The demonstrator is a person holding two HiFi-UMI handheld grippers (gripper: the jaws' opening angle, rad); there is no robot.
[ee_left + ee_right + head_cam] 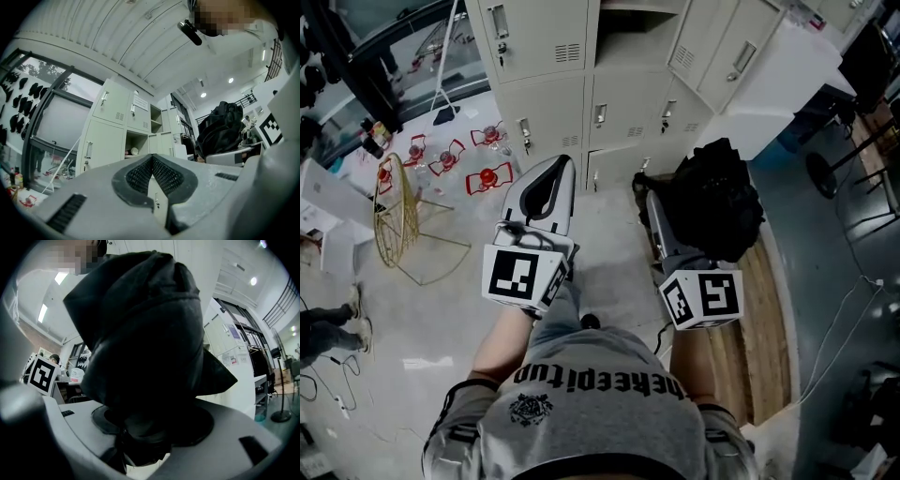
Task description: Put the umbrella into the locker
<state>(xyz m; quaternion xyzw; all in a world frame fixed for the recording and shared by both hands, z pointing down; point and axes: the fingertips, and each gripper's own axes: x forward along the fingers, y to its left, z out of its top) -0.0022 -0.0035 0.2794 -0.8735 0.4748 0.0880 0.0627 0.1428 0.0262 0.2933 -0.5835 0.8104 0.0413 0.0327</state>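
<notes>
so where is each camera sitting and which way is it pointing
Head view: on the person's head, looking steeply down at the floor before the lockers; shows their shirt, left gripper and right gripper.
Left gripper view: on the left gripper, looking along its shut, empty jaws toward the lockers.
Right gripper view: on the right gripper, looking along jaws clamped on the black umbrella.
Shared: the umbrella appears in all three.

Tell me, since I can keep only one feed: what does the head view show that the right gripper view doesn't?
Head view only: that the left tongs are shut and empty, and a gold wire stand on the floor. Right gripper view only: ceiling lights overhead. Both: the black umbrella clamped in the right tongs, and the pale lockers.
</notes>
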